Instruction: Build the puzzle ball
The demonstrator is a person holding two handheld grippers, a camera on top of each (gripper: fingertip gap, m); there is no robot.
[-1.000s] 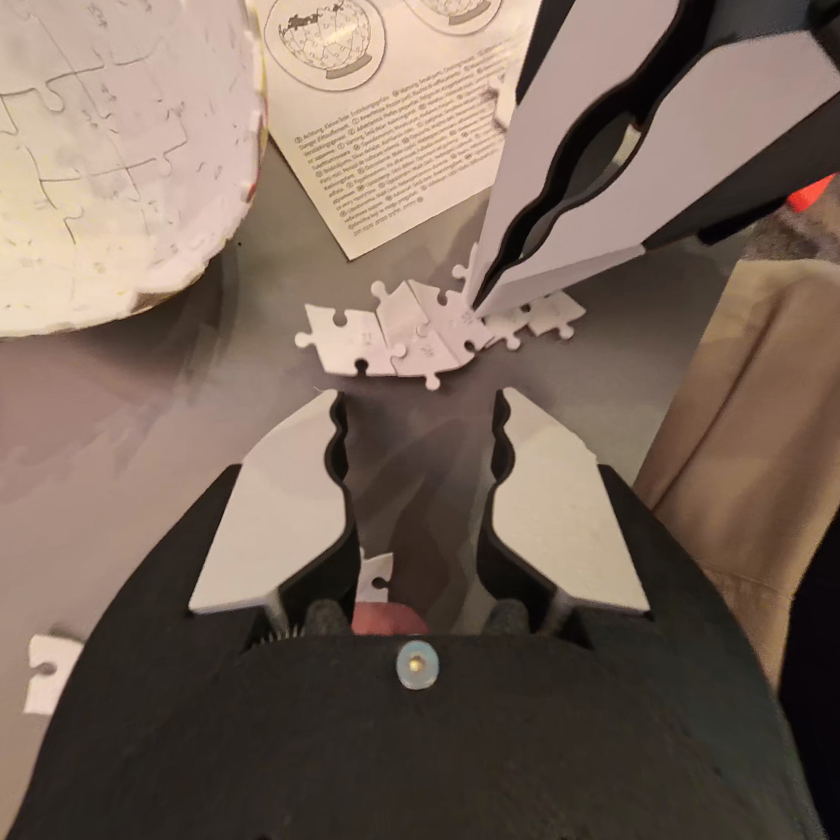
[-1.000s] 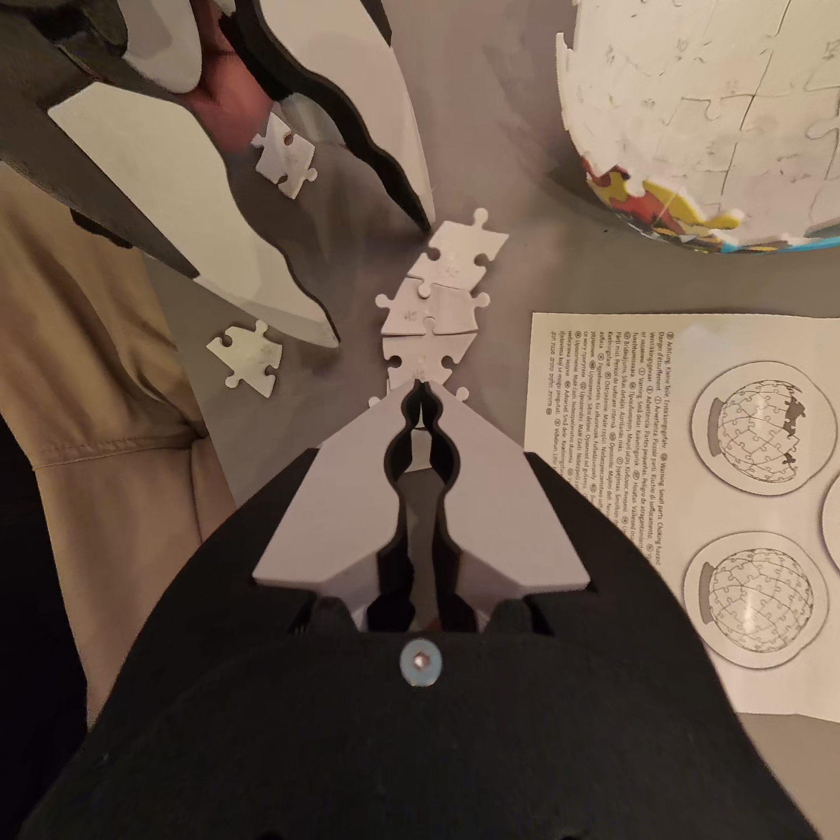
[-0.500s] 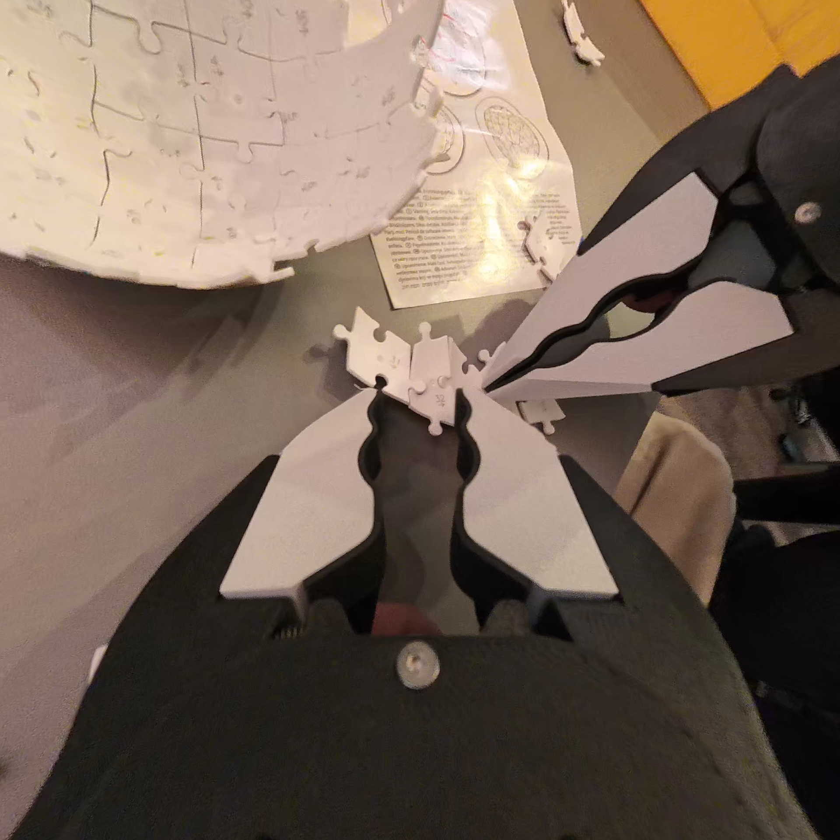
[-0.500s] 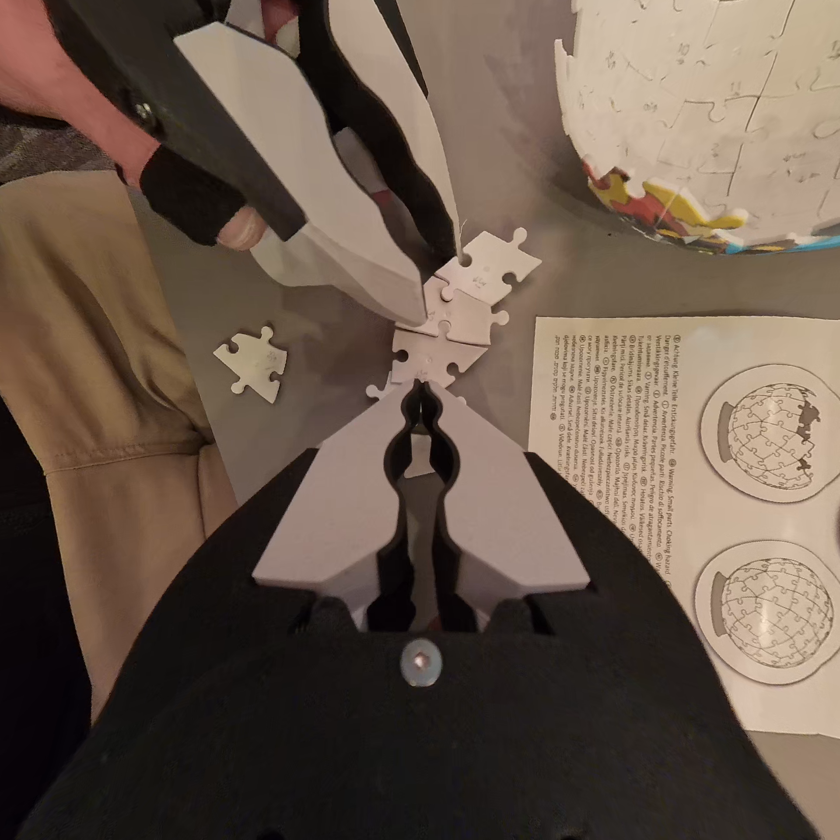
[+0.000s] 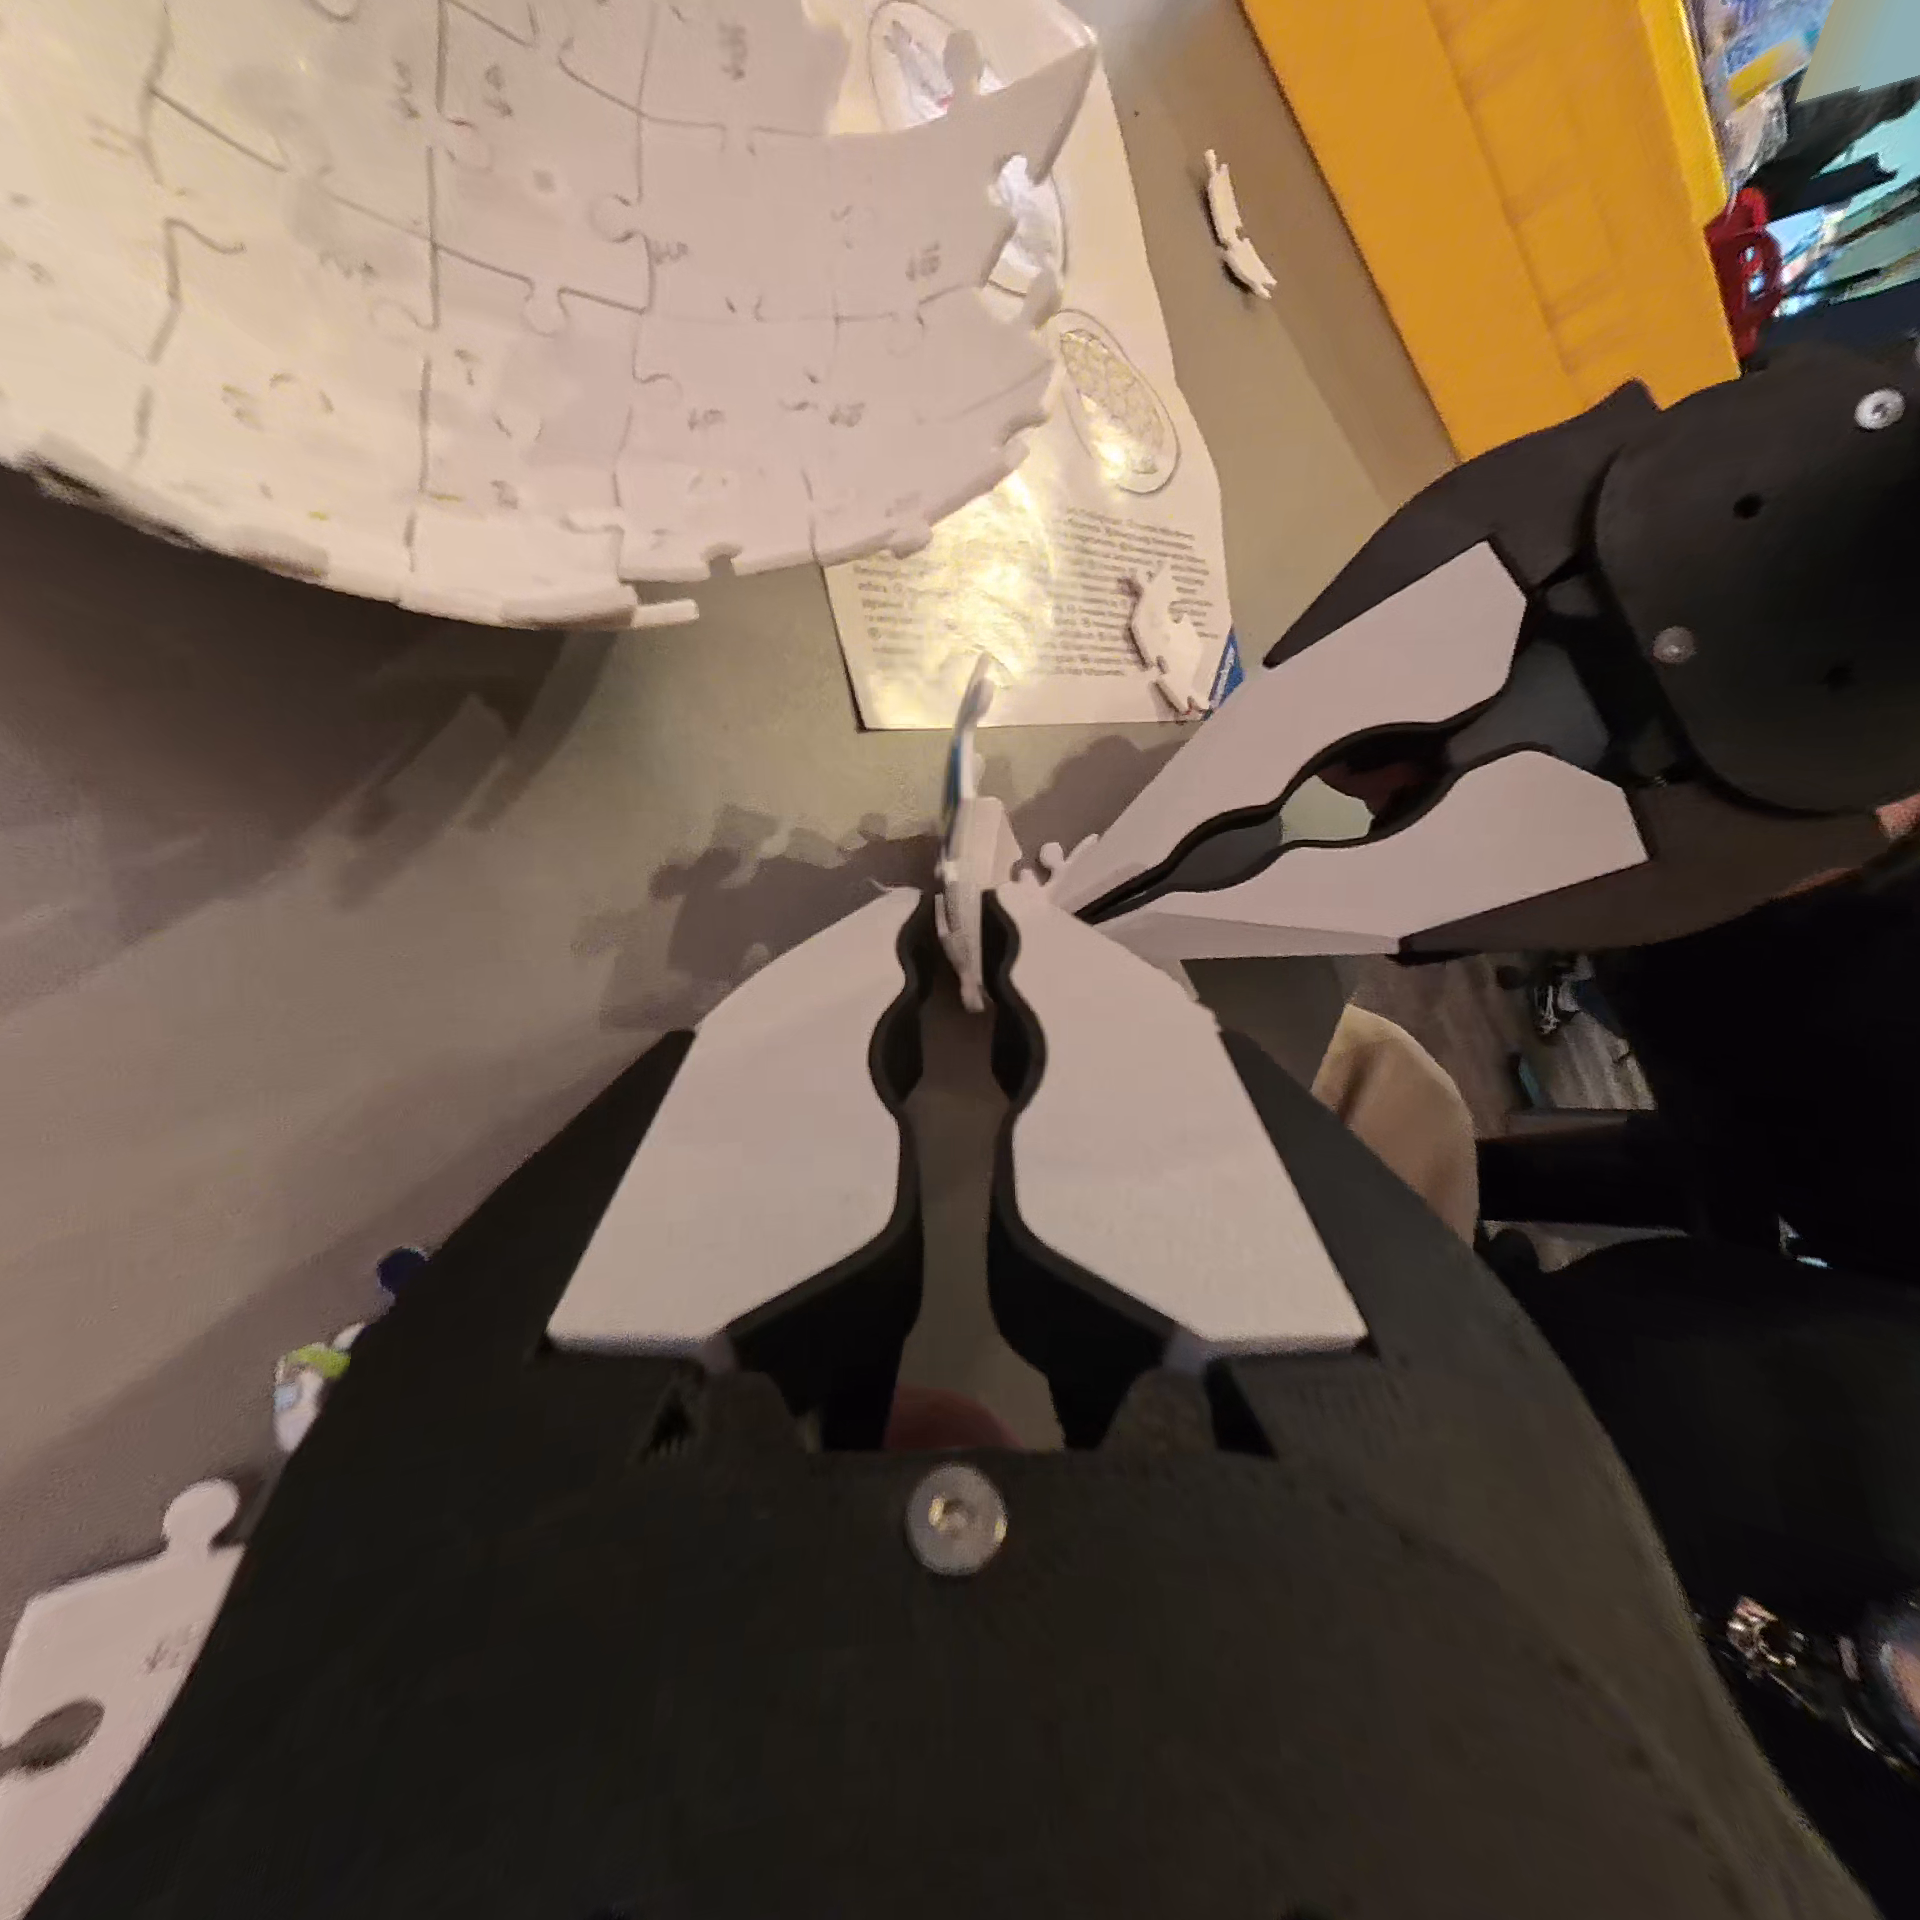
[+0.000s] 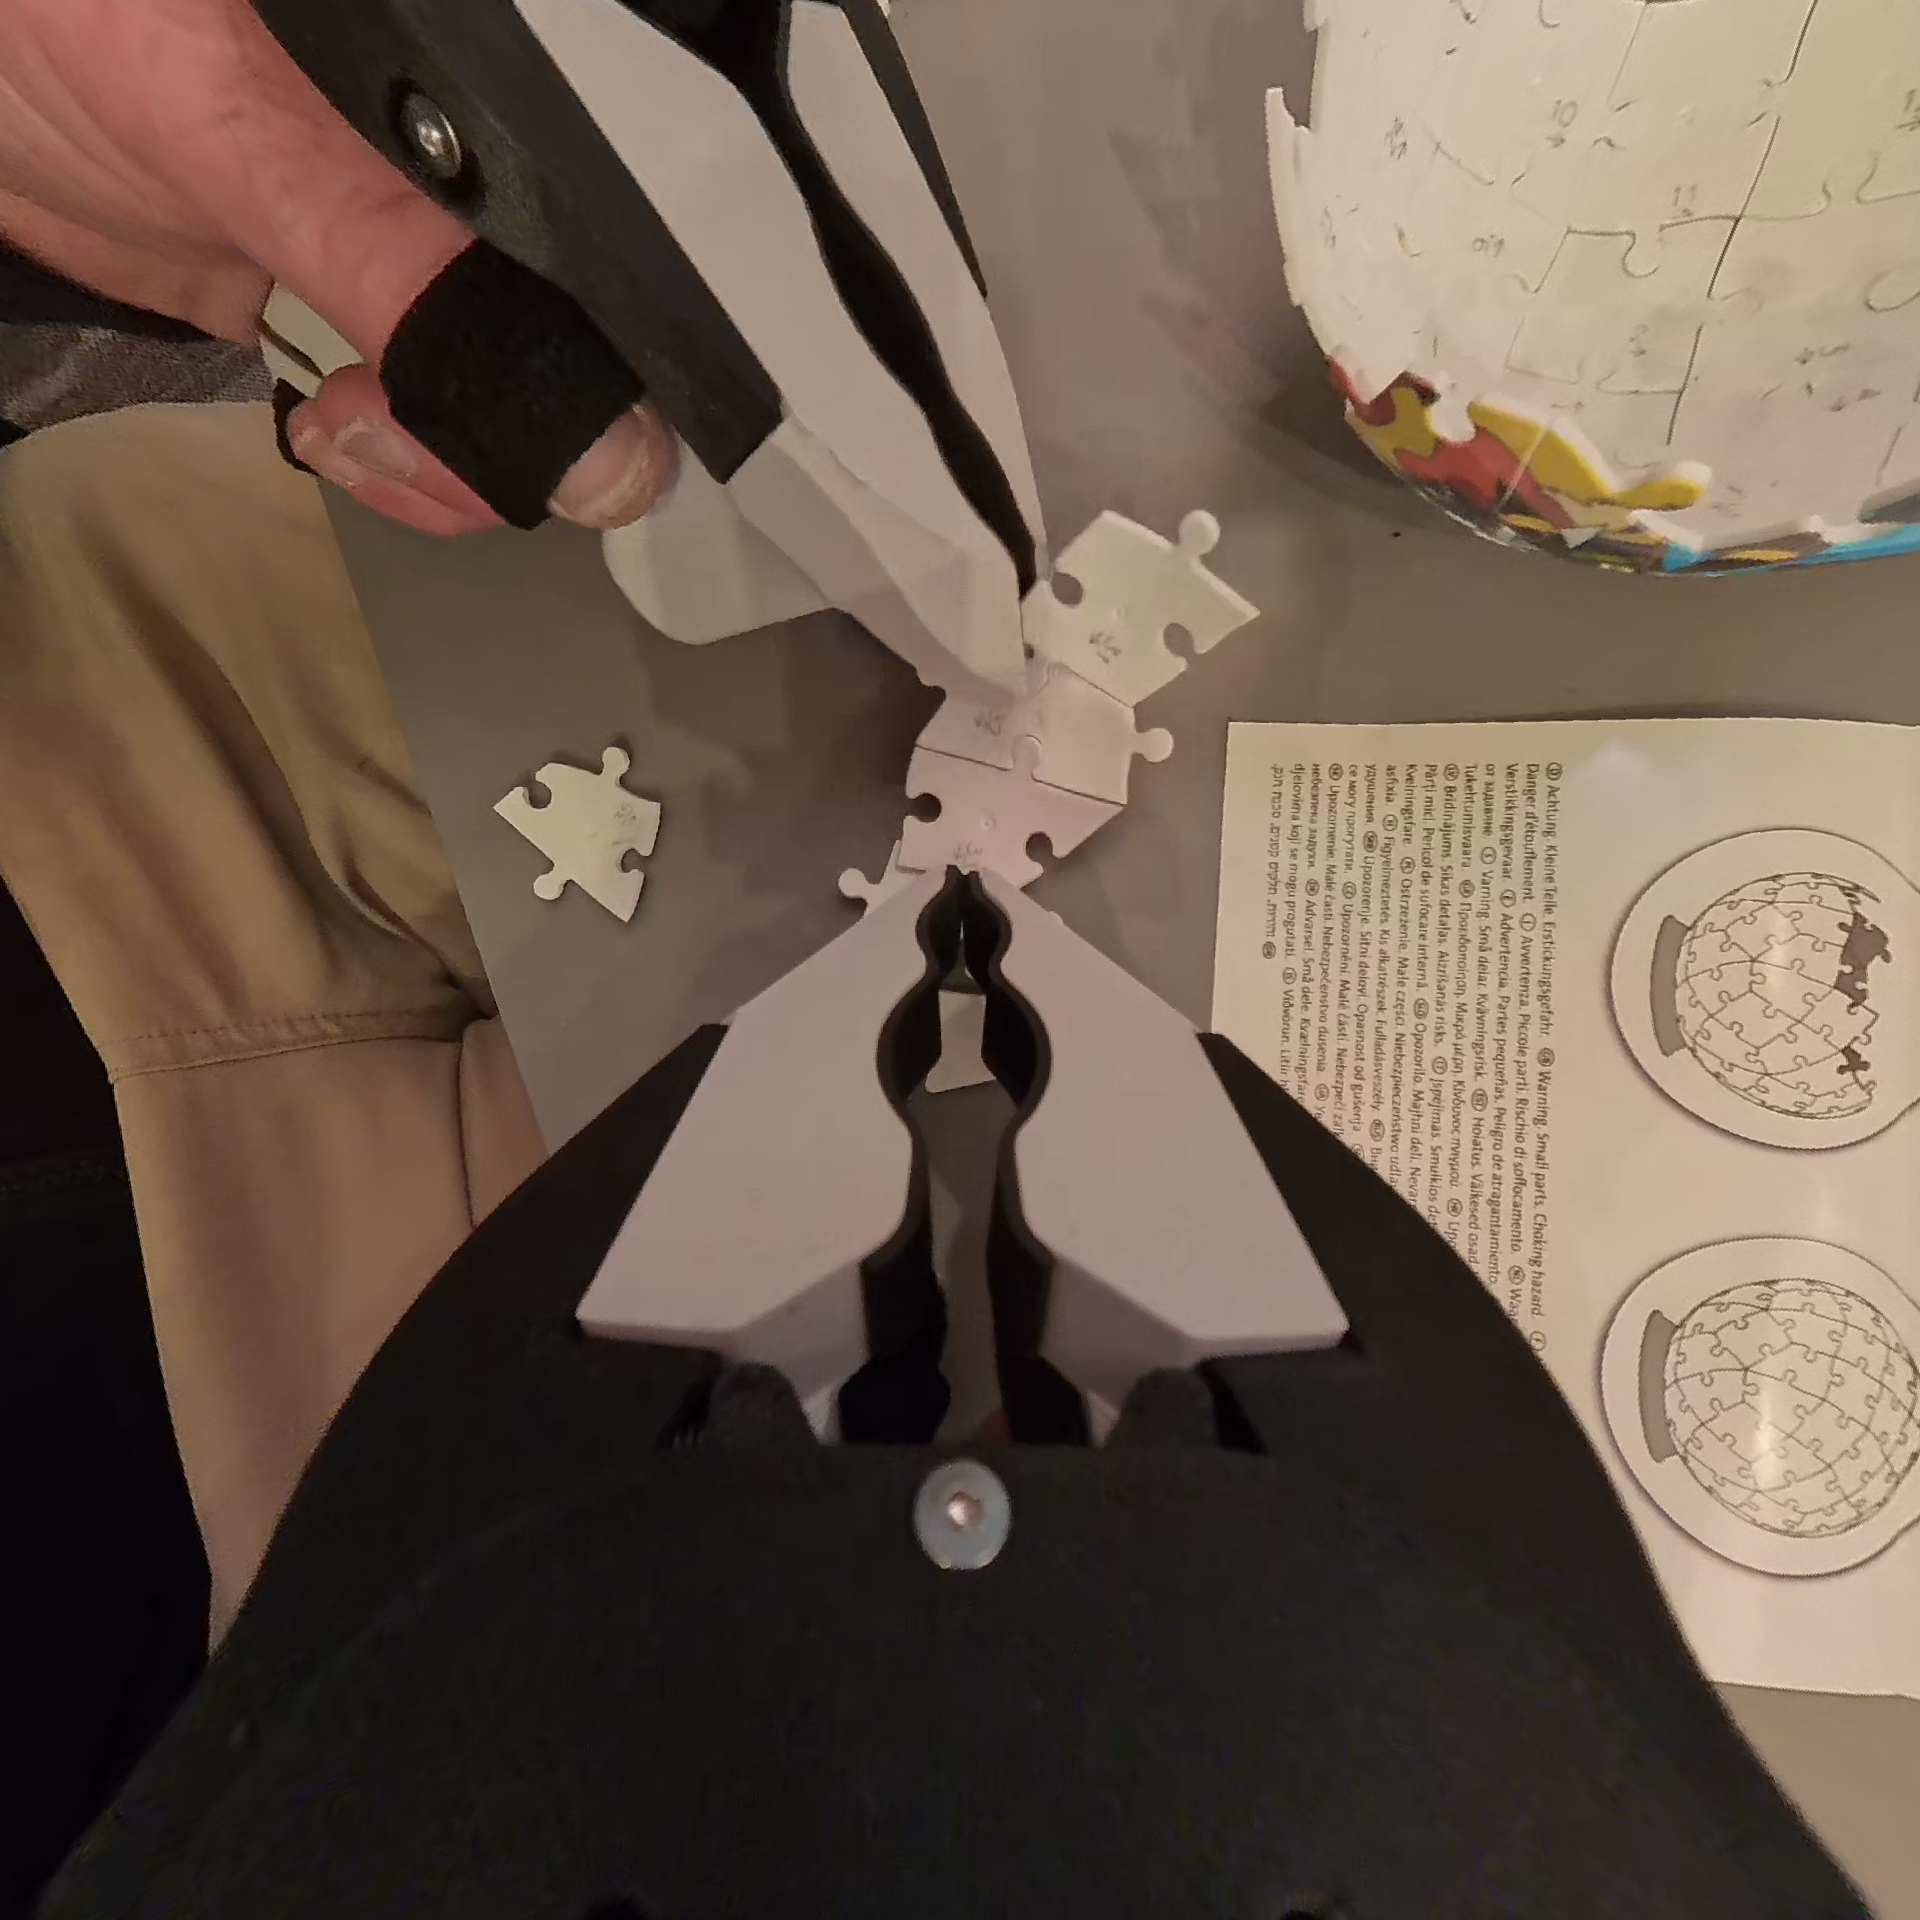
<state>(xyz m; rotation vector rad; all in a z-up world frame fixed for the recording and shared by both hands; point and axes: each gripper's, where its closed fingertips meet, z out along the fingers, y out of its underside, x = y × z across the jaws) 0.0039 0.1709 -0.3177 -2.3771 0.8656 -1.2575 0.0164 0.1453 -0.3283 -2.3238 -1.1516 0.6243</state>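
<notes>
Both your claws pinch the joined strip of pieces [image 6: 1023, 769], left gripper [image 5: 961, 920] at its far end, right gripper [image 6: 964, 883] near. Light, thin, joints likely loose: grip across seams. Ball [image 6: 1621, 260] sits far right.

We note a smooth, matt grey table top [image 6: 1195, 332]. The puzzle ball [image 6: 1621, 229] looks like rigid plastic, its white inner faces matt, with glossy coloured edges at the rim. The joined strip of pieces [image 6: 1023, 748] has the same matt white finish, as does the loose piece [image 6: 587, 831]. The instruction sheet [image 6: 1558, 1039] is paper; in the left wrist view it shows a sheen under the light. Both the left gripper [image 5: 961, 925] and the right gripper [image 6: 961, 883] have matt black bodies with a slightly grainy surface, flat pale grey finger faces, and one bright metal screw each. The tan garment [image 6: 208, 831] is woven cloth with stitched seams.
</notes>
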